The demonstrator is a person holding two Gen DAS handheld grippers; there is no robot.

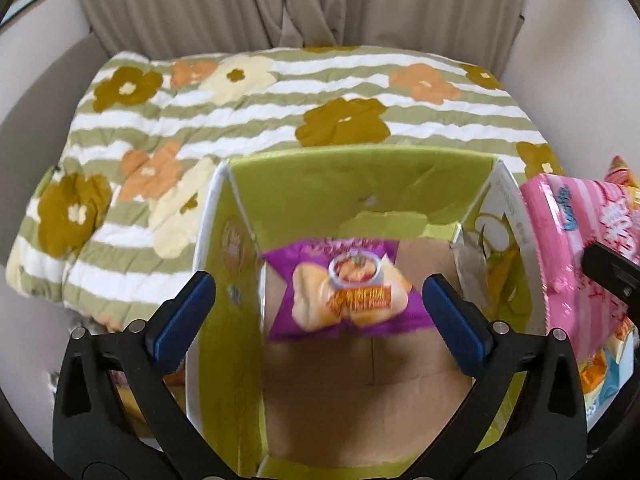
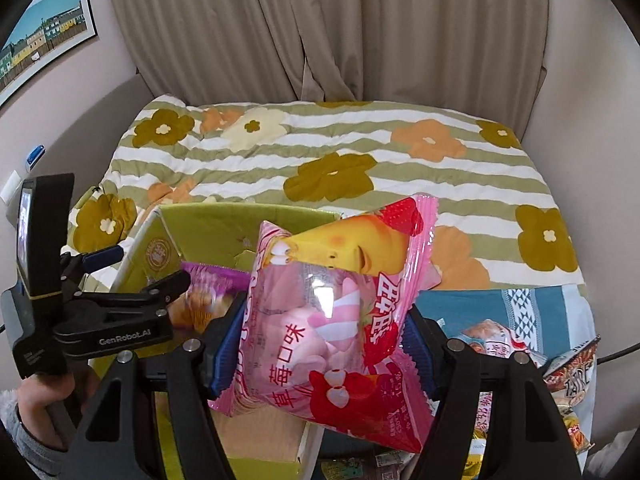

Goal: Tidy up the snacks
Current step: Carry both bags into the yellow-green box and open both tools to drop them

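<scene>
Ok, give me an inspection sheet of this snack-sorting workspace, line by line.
Surface: floral striped quilt over the bed; blue patterned cloth at the near right.
Job's things: green cardboard box open, purple snack bag lying inside; pink strawberry snack bag held above the box's right edge.
Clutter: pile of loose snack packets on the right.
Grippers: left gripper open over the box, holding nothing; right gripper shut on the pink bag.
Cables: nothing seen for certain.
Surroundings: beige curtains, framed picture on the wall.

Left gripper (image 1: 319,292): black frame, blue finger pads (image 1: 182,318), silver screws, "GenRobot.AI" marking. Bare hand (image 2: 38,408), grey sleeve cuff (image 2: 30,446).
</scene>
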